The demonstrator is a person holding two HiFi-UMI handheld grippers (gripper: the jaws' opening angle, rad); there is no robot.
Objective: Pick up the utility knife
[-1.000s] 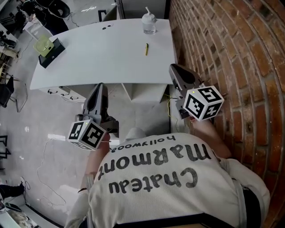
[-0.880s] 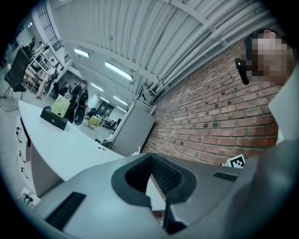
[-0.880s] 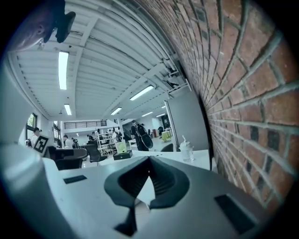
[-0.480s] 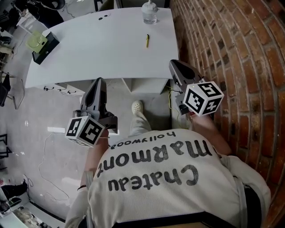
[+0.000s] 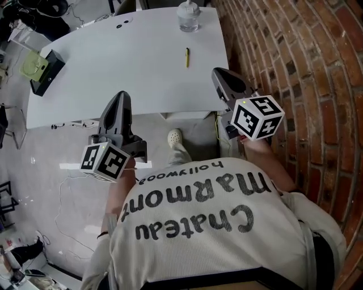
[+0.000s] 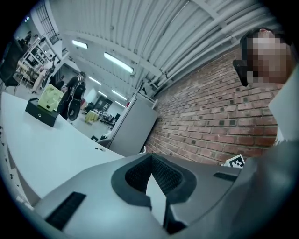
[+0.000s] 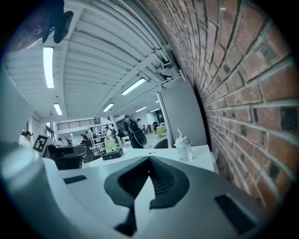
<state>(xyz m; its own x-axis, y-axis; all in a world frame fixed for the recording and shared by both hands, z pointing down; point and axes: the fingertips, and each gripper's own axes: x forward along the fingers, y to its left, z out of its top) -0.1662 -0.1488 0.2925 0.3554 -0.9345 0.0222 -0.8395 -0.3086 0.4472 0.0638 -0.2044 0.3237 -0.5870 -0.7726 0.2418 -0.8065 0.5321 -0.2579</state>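
- Utility knife (image 5: pixel 187 57): lies flat on the white table (image 5: pixel 125 62), on its right-hand part toward the brick wall (image 5: pixel 295 68). Nothing is touching it.
- Lidded cup (image 5: pixel 188 14) with a straw stands at the far edge, beyond the knife and well apart from it.
- Black box (image 5: pixel 42 65) with a pale green item on top sits at the table's left end, far from the knife.
- Your left gripper (image 5: pixel 121 96): jaws together at the tips, with nothing between them. From the head view it shows at the table's near edge, well left of the knife.
- Your right gripper (image 5: pixel 218 73): jaws closed tip to tip and empty. It is held near the table's near right corner, close to the wall, with the knife ahead of it and apart.
- Right gripper view: cup visible past the closed tips, knife not seen.
- Your shoe (image 5: pixel 174 136) shows on the floor below the table edge.
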